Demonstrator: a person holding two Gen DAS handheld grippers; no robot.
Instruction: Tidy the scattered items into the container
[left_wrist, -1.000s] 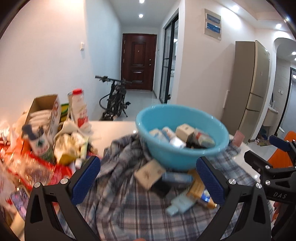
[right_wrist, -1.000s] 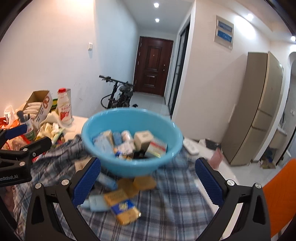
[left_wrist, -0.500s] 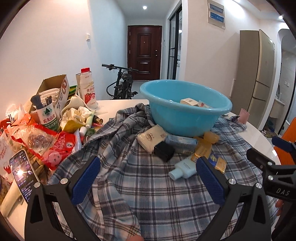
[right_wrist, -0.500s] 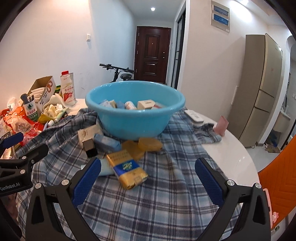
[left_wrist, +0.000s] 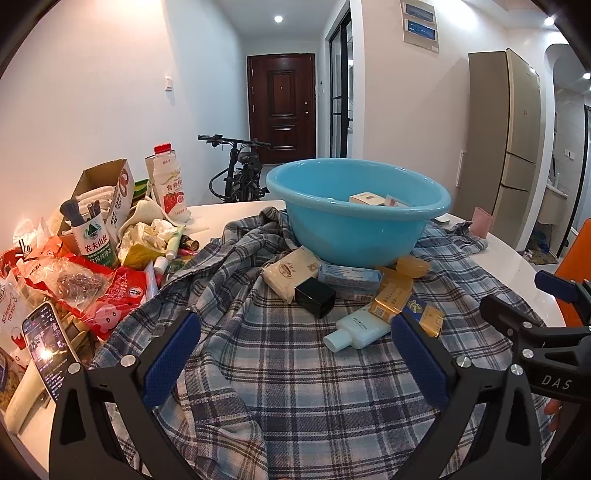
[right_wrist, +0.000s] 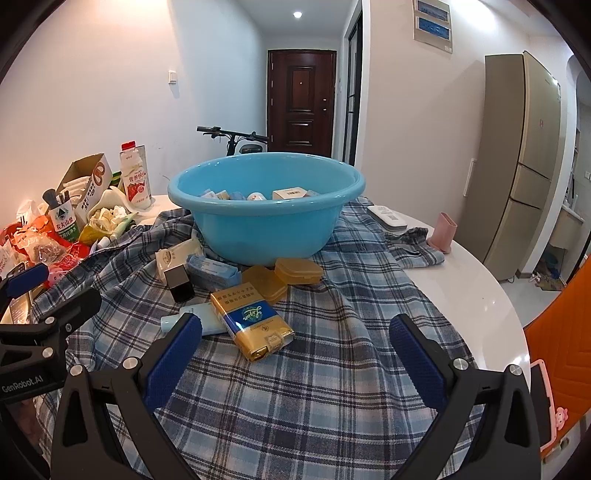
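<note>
Plaid cloth (right_wrist: 332, 369) in blue and grey covers most of the round white table (right_wrist: 480, 295), bunched into folds toward the left edge. On it, near the table's middle, sits the blue plastic basin (right_wrist: 266, 221), with several small boxes showing above its rim. Just in front of the basin lie the loose items: a gold-and-blue packet (right_wrist: 251, 321), two amber plastic cases (right_wrist: 295, 271), a pale blue pack (right_wrist: 212, 273), a black box (right_wrist: 179, 282), a cream packet (left_wrist: 290, 271) and a small white bottle (left_wrist: 356, 328) on its side. The left gripper (left_wrist: 295, 354) and the right gripper (right_wrist: 295, 354) both hang over the near edge with jaws spread wide, holding nothing. Snack bags, a carton and a milk bottle (left_wrist: 169, 181) crowd the left edge. Behind stand a bicycle (left_wrist: 240, 166), a dark door (right_wrist: 301, 103) and a tall beige fridge (right_wrist: 517, 166).
</note>
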